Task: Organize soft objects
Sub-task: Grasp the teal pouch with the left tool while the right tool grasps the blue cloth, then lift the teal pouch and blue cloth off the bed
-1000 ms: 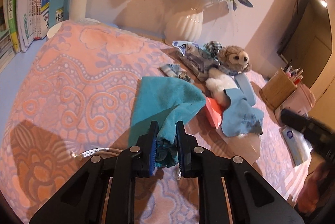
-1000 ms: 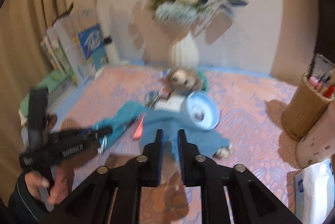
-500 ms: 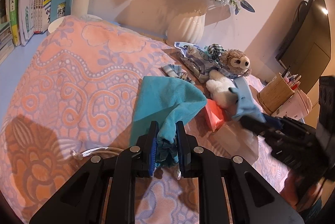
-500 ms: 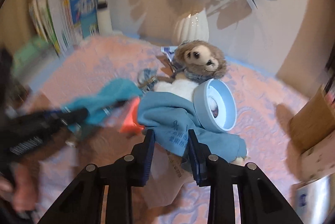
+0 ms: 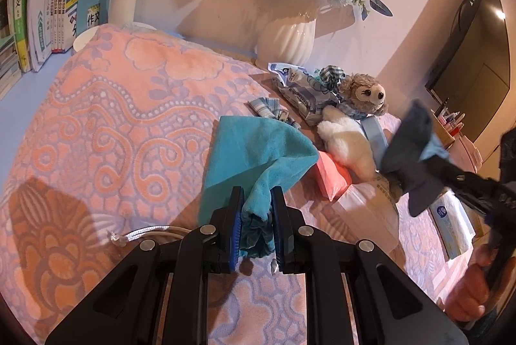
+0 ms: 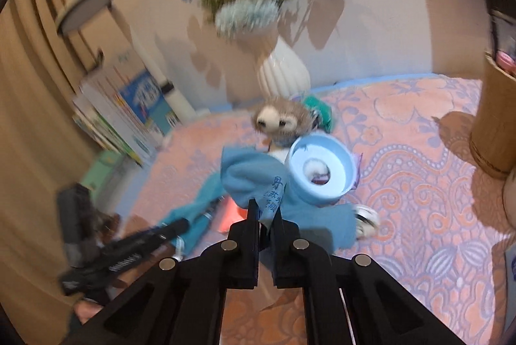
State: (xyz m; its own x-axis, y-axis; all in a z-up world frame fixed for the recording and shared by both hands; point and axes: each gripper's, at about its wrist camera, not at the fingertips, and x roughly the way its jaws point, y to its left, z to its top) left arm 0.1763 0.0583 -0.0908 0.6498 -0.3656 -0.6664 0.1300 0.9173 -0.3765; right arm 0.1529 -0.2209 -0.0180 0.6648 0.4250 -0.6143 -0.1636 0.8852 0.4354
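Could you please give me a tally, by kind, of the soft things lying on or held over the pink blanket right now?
Cloths: 3, the teal cloth in the left gripper, the blue cloth in the right gripper, the small plaid cloth
Plush toys: 1, the brown plush toy
Total: 4

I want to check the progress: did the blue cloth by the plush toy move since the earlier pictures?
Yes. The blue cloth, flat on the blanket before, now hangs lifted, to the right of the plush toy, pinched in the right hand-held gripper, whose jaws have just closed on it.
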